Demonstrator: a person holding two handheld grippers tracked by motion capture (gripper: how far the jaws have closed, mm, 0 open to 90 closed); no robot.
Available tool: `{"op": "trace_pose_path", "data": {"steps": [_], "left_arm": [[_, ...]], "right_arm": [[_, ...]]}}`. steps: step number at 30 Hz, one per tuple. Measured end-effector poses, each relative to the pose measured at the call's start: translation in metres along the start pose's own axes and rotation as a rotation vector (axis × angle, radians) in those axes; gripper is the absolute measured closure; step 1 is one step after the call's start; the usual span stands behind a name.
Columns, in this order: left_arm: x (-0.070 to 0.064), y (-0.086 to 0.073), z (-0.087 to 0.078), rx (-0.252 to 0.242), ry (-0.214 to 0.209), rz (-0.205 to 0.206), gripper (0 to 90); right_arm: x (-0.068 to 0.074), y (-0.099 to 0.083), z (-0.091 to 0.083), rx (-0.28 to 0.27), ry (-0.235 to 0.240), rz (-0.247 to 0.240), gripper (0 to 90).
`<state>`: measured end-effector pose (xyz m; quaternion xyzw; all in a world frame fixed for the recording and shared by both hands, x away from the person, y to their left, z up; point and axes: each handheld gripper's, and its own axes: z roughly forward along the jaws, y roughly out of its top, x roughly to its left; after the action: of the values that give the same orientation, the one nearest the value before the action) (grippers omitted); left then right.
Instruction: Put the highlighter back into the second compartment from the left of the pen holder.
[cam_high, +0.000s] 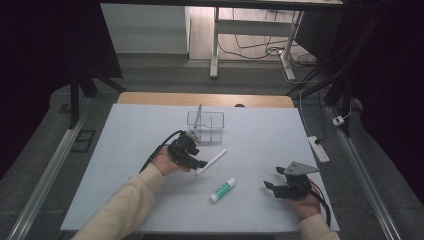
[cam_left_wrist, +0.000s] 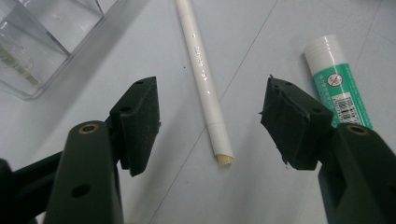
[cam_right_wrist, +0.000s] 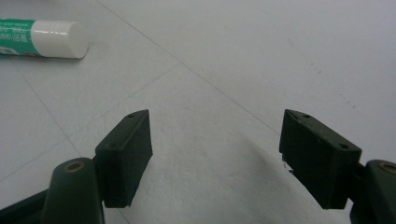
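Note:
A white pen (cam_high: 211, 162) (cam_left_wrist: 205, 84) lies on the pale table mat (cam_high: 130, 150). My left gripper (cam_high: 199, 164) (cam_left_wrist: 210, 123) is open, its jaws straddling the pen's near end without touching it. A green-and-white glue stick (cam_high: 222, 190) (cam_left_wrist: 337, 79) (cam_right_wrist: 39, 38) lies just in front of the pen. My right gripper (cam_high: 270, 186) (cam_right_wrist: 215, 156) rests open over bare mat at the right, with nothing between its jaws. A clear plastic organiser box (cam_high: 206, 126) (cam_left_wrist: 42, 37) stands behind the left gripper.
The wooden table edge (cam_high: 205, 99) runs behind the mat. A power strip (cam_high: 318, 148) lies on the floor to the right, and a white desk frame (cam_high: 250, 35) with cables stands beyond the table.

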<state>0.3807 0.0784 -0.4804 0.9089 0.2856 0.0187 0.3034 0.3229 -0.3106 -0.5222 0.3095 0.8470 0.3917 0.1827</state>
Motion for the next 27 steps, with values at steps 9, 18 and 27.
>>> {"op": "trace_pose_path", "data": {"steps": [9,18,27], "left_arm": [[-0.003,0.003,0.012,0.039,0.000,0.012,37.3],[-0.006,0.005,0.021,0.085,0.010,0.021,39.6],[-0.006,0.004,0.029,0.115,0.016,0.006,45.9]], "right_arm": [[0.000,0.000,0.001,0.005,-0.004,0.004,24.8],[0.000,0.000,0.001,0.007,-0.006,0.001,24.8],[0.000,0.000,0.001,0.012,-0.004,-0.002,24.8]]}}
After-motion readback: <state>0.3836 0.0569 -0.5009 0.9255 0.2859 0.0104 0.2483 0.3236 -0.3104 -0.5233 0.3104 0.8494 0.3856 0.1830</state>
